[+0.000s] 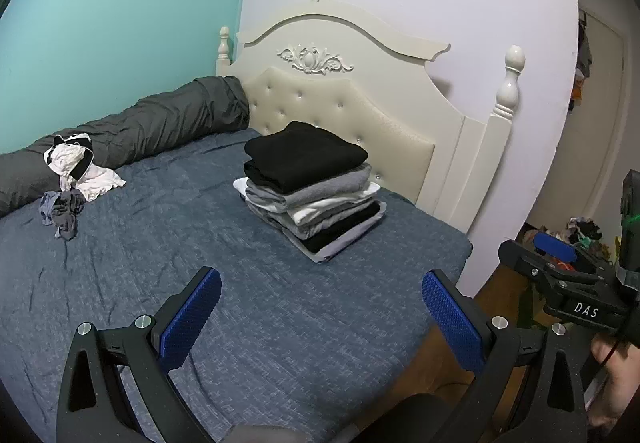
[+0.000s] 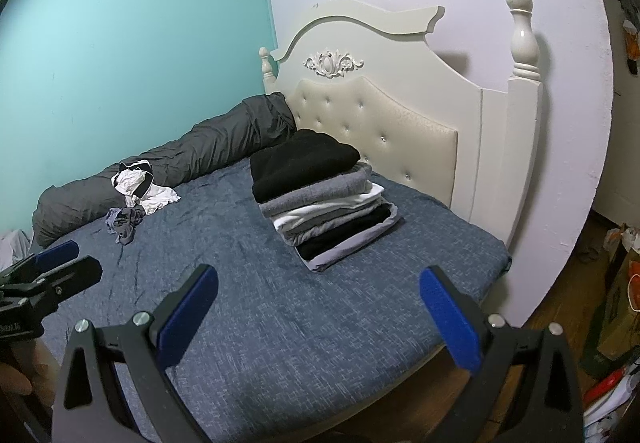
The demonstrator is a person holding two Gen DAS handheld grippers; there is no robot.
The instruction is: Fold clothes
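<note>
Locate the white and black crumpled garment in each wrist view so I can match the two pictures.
Left wrist view: the white and black crumpled garment lies far left on the bed, against the dark grey rolled duvet.
Right wrist view: the same garment sits left of centre, also against the duvet.
Shared landmark: the stack of folded clothes near the headboard, to the garment's right in both.

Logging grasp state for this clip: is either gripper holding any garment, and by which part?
Nothing is held. The left gripper and right gripper are both open and empty above the blue bedsheet.
</note>
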